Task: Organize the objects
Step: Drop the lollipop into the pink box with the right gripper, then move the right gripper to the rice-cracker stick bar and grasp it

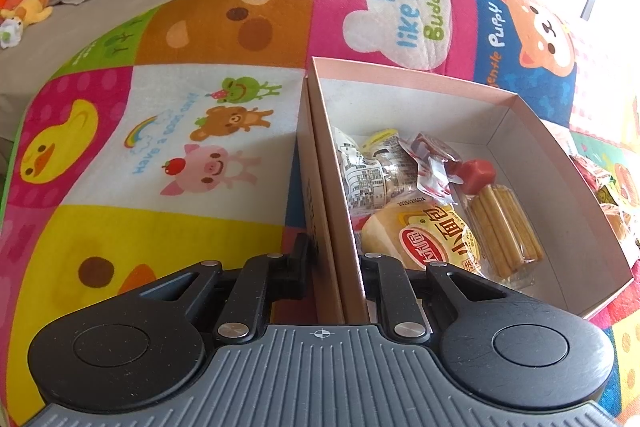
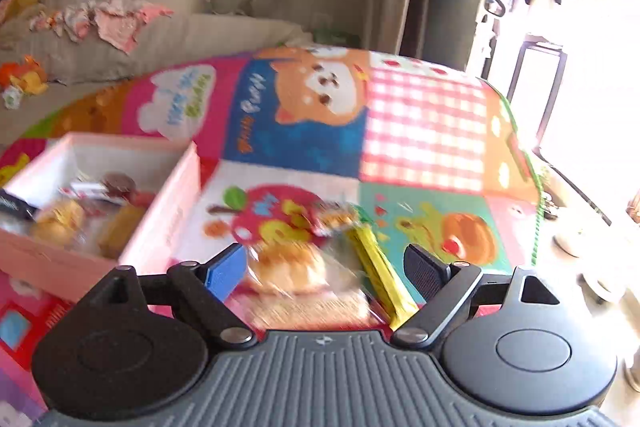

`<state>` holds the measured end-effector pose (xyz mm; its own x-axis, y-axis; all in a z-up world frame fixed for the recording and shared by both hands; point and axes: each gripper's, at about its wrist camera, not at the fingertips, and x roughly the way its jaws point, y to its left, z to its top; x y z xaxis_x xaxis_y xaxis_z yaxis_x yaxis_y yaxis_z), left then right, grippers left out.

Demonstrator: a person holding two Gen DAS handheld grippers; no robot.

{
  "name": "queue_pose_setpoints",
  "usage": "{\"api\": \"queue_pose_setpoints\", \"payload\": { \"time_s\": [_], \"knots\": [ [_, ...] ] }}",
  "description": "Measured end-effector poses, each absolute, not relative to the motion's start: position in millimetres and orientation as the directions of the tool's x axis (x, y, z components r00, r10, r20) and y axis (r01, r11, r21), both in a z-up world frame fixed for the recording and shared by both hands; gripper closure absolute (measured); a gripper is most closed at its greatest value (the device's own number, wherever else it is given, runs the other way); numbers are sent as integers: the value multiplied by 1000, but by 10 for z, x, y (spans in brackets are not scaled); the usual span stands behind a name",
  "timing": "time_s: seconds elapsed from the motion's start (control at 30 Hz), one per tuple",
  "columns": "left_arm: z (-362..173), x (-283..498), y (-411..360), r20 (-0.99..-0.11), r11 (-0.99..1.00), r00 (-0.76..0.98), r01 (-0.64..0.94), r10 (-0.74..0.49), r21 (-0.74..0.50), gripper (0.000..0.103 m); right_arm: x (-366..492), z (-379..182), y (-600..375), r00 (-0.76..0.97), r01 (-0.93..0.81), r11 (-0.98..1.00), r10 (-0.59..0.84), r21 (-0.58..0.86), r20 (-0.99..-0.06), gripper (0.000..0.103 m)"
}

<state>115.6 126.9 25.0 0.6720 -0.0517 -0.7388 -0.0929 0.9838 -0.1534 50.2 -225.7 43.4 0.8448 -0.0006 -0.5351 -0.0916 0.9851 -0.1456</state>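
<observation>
On the cartoon-patterned mat covering the tabletop, we are seeing a pale pink box sitting open. We are clamping its near left wall with the left hand-held gripper — jaws narrow, one finger outside the wall and one inside, pads pressing the cardboard.

Inside the box, in the left wrist view, we are noting a wrapped bun with a yellow-and-red label, a clear packet of biscuit sticks just beside it on the right, a small red cube-shaped piece behind the sticks, a red-and-clear wrapper and a crumpled printed packet toward the back. All are lying in the near half of the box, touching or overlapping one another.

The right wrist view is blurring with motion. The right hand-held gripper is standing wide, its jaws around but not pressing on a wrapped bun on the mat, which is lying outside the box, to its right. A yellow packet is lying just beside that bun, tilted, near the right finger. More wrapped snacks are lying just behind — too blurred to identify. The box is showing at left in this view.
</observation>
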Motion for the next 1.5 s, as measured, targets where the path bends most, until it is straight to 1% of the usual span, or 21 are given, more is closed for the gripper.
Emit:
{"api": "queue_pose_setpoints", "payload": {
  "time_s": [0.13, 0.23, 0.33, 0.4, 0.5, 0.6, 0.7, 0.97, 1.27, 1.4, 1.5],
  "knots": [
    [251, 1158, 1270, -741, 983, 669, -100, -48, -155, 86, 487, 92, -2512, 802, -46, 998, 9, -47, -597, 15],
    [258, 1163, 1247, -746, 984, 665, -105, -37, -143, 86, 543, -17, -2607, 789, -25, 999, 39, 33, -613, 15],
    [259, 1160, 1239, -745, 985, 666, -104, -37, -141, 86, 532, 15, -2643, 810, -26, 997, 62, 70, -583, 14],
    [256, 1157, 1249, -743, 984, 667, -100, -45, -149, 86, 552, 18, -2642, 821, -16, 997, 57, 76, -568, 6],
    [252, 1147, 1261, -741, 984, 670, -93, -49, -149, 86, 564, 16, -2684, 820, 20, 995, 39, 97, -571, 5],
    [259, 1162, 1267, -747, 983, 664, -102, -47, -153, 86, 521, 24, -2733, 836, 49, 992, 25, 120, -548, 4],
    [260, 1169, 1274, -749, 982, 661, -107, -47, -156, 86, 482, 37, -2743, 849, 55, 991, 18, 123, -528, 0],
    [260, 1151, 1263, -751, 983, 659, -107, -43, -151, 87, 467, 43, -2743, 854, 56, 991, 17, 125, -520, 0],
    [247, 1125, 1267, -746, 983, 664, -99, -49, -153, 86, 479, 34, -2730, 845, 61, 991, 11, 116, -535, 0],
    [251, 1127, 1263, -748, 983, 662, -101, -47, -152, 86, 472, 41, -2755, 849, 51, 990, 27, 132, -528, 0],
    [248, 1126, 1263, -747, 983, 663, -101, -48, -153, 86, 503, 37, -2751, 839, 38, 990, 41, 132, -542, 0]
  ]
}}
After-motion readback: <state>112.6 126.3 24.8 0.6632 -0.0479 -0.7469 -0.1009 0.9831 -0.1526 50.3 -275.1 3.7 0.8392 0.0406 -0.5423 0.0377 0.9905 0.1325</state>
